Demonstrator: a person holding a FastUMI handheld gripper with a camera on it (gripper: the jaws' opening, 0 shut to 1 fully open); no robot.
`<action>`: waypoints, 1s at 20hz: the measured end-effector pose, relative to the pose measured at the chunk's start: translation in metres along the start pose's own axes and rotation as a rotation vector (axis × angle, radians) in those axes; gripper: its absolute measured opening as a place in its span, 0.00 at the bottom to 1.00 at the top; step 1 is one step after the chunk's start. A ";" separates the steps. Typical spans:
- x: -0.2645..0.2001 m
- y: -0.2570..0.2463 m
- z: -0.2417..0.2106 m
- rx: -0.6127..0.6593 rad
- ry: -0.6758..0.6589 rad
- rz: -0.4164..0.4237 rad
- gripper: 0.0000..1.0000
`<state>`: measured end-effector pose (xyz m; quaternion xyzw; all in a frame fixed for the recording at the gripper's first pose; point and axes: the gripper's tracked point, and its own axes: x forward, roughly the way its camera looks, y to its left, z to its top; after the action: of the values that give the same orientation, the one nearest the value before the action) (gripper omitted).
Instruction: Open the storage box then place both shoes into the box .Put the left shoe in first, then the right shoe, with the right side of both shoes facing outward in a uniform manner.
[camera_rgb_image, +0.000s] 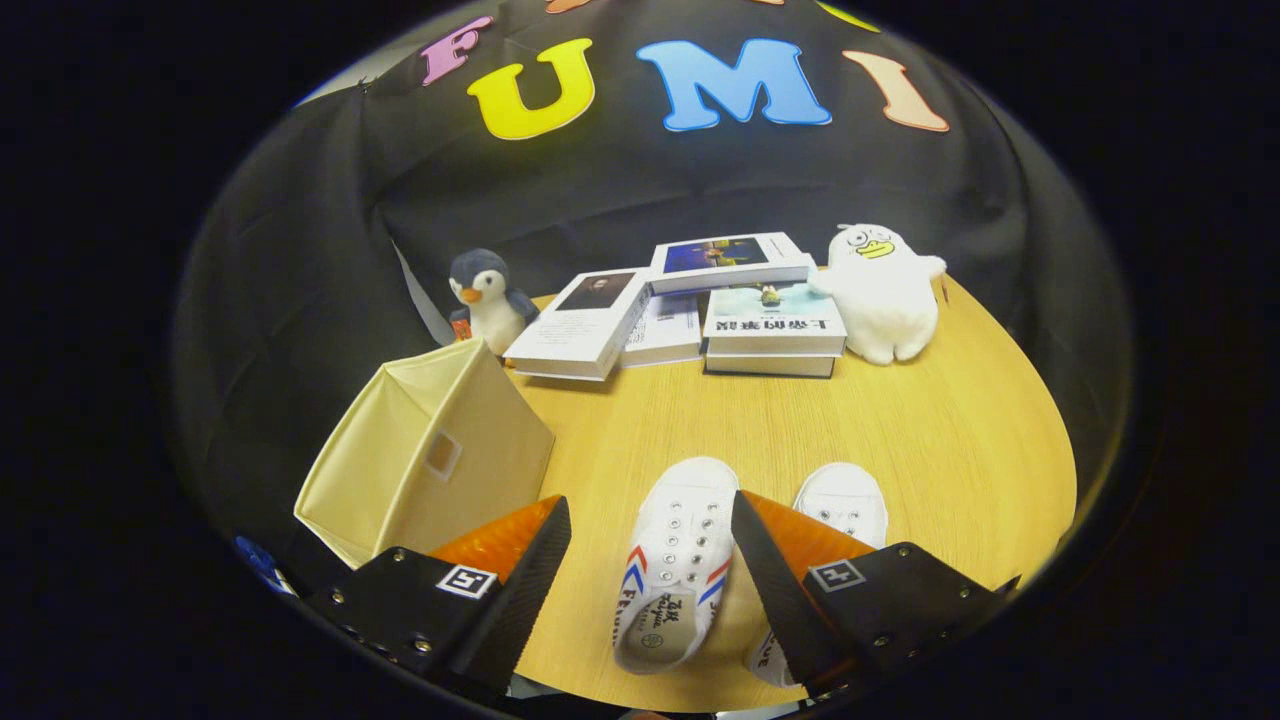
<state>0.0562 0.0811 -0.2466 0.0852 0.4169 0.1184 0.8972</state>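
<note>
Wide apart, the gripper (650, 560) fingers hold nothing; one shoe (675, 565) lies between them, the other shoe (845, 500) partly behind the right finger. Left stands the box (425, 460), closed; books (690, 315) and two plush toys (885, 290) lie far across the table (900, 440).

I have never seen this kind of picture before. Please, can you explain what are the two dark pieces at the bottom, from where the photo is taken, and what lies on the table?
The camera rides on a hand-held gripper that a person carries, and looks forward along its two fingers; those are the dark pieces. They stand open and hold nothing. One white shoe lies between them, a second white shoe partly behind the right finger. Left of the fingers stands a cream fabric storage box. Beyond, on the round wooden table, are some books, a penguin toy and a white duck toy.
</note>
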 end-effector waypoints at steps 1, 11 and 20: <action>0.005 -0.005 -0.006 0.005 0.015 -0.003 0.98; 0.035 -0.027 -0.063 0.022 0.185 0.010 0.84; 0.051 -0.034 -0.085 0.064 0.267 0.024 0.76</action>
<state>0.0276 0.0679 -0.3463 0.1022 0.5350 0.1261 0.8291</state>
